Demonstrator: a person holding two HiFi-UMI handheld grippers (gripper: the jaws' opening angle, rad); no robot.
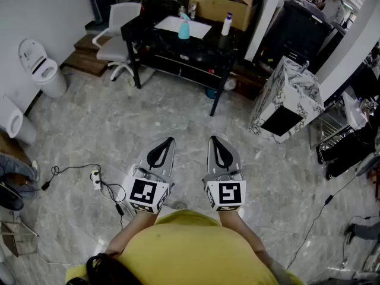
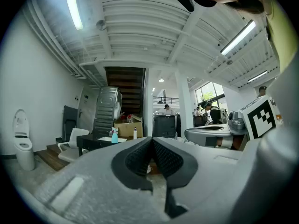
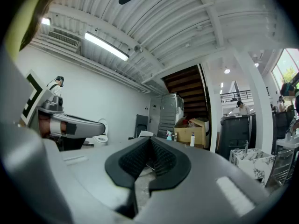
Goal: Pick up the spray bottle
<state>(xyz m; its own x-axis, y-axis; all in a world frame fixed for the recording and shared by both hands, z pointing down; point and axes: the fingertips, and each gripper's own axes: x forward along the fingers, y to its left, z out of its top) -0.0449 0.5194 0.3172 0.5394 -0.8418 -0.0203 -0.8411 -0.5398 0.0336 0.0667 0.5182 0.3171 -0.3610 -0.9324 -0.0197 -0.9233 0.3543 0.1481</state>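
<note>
The teal spray bottle (image 1: 184, 27) stands upright on a black table (image 1: 155, 31) far ahead of me, next to a sheet of white paper. It shows small in the left gripper view (image 2: 114, 135) and in the right gripper view (image 3: 169, 135). A white bottle (image 1: 226, 24) stands further right on the same table. My left gripper (image 1: 171, 140) and right gripper (image 1: 212, 139) are held side by side at waist height, level, pointing toward the table. Both are shut with nothing between the pads, as the left gripper (image 2: 152, 139) and the right gripper (image 3: 150, 139) show close up.
A white chair (image 1: 119, 31) stands left of the table and a cardboard box (image 1: 222, 2) behind it. A marble-patterned box (image 1: 285, 97) sits to the right. Toilets (image 1: 41, 67) line the left wall. A power strip with cable (image 1: 96, 180) lies on the floor at my left.
</note>
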